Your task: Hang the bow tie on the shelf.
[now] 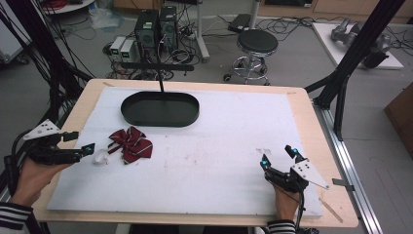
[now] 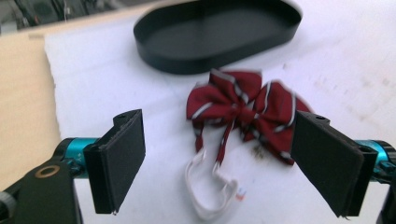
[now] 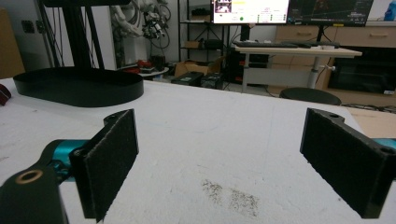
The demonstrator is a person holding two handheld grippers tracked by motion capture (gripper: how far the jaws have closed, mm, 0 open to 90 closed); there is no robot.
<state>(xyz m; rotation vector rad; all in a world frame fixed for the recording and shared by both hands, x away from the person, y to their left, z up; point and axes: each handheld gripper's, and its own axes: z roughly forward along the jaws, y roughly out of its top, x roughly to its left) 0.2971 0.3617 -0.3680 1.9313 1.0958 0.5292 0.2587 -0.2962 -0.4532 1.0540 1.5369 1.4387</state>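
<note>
Now I am at the approach step: my left tool (image 1: 86, 149) stands just beside the bow tie (image 1: 130, 143), on the side away from the black oval tray (image 1: 160, 109), and its jaws stand wide apart with nothing between the pads. In the left gripper view the bow tie (image 2: 245, 109) lies flat on the white worktop (image 1: 204, 156) ahead of the jaws, between them and the tray (image 2: 215, 37), and its white elastic strap (image 2: 208, 193) curls back toward me, almost under the tool. My right tool (image 1: 278, 156) rests far from the bow tie, near the worktop's front edge; it is also wide open and holds nothing.

I judge that the bow tie goes into the tray, which is empty for now. The next move calls for lowering the left tool over the knot in the middle of the bow, where the cloth is thickest, and closing there. The cloth is soft and thin, so the pads must come down almost to the worktop, or they catch only the strap.

About writing: near the strap's end I see a small label with red and blue marks, but it is too small to read. I find no other brand or text.
</note>
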